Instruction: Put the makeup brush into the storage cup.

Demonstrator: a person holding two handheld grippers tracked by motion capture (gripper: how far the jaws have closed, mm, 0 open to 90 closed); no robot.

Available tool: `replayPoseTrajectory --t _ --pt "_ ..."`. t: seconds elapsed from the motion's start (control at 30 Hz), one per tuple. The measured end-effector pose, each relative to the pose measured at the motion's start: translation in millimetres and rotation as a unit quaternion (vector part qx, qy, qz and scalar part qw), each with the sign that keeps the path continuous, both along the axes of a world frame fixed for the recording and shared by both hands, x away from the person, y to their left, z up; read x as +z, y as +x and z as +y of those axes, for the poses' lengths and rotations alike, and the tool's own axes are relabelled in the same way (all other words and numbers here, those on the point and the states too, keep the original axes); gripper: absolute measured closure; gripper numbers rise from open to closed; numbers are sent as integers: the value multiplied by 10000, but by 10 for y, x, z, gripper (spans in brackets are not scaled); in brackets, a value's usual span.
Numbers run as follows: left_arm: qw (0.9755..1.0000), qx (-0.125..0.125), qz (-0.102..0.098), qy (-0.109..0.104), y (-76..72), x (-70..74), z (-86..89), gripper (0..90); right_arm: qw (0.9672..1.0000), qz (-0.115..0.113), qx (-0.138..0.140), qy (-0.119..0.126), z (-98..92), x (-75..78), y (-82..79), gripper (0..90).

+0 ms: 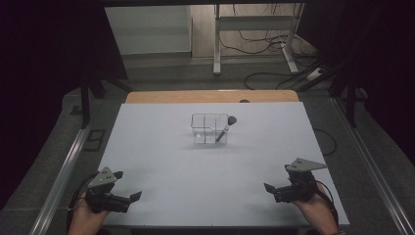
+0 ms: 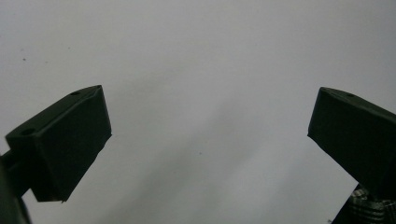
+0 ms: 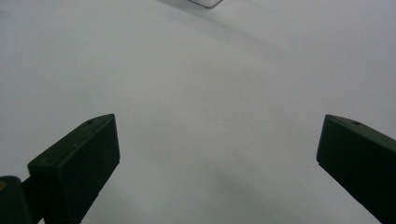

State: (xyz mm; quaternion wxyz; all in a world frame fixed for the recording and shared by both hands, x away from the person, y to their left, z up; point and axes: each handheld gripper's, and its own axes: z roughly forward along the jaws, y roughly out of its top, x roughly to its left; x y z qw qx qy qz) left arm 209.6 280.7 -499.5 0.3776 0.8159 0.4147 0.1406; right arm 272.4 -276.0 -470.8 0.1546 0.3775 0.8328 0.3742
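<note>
Black jaws wide apart, left gripper (image 1: 128, 198) & right gripper (image 1: 270, 188), both empty.

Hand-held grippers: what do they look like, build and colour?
Both black: left hand-held gripper, right hand-held gripper. Each has two blocky jaws with slanted tips and small holes, a grey three-cornered plate on top and a dark trailing cable. No sleeves visible.

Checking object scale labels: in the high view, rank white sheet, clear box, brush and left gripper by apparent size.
1. white sheet
2. left gripper and clear box: look alike, and the gripper is nearer the camera, so unranked
3. brush
</note>
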Motion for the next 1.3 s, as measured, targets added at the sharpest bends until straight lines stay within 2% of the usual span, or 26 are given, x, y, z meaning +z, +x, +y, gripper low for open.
replayPoseTrajectory --t 0.23,0.4,0.7,1.2,1.3 --pt "10000 66 13 41 -22 -10 43 0 9999 -23 -118 -11 -113 1 -44 0" --pt "9998 185 3 -20 -57 -19 113 0 9998 1 -190 -48 -168 -9 -78 0" --pt "9998 195 59 26 -79 -36 136 0 9995 -33 -295 -134 -262 -13 -129 0" --pt "9996 291 2 16 -114 -36 189 0 9982 -63 -514 -316 -394 -41 -207 0" --pt "9995 301 12 18 -115 -39 191 0 9979 -69 -568 -289 -430 -45 -223 0"
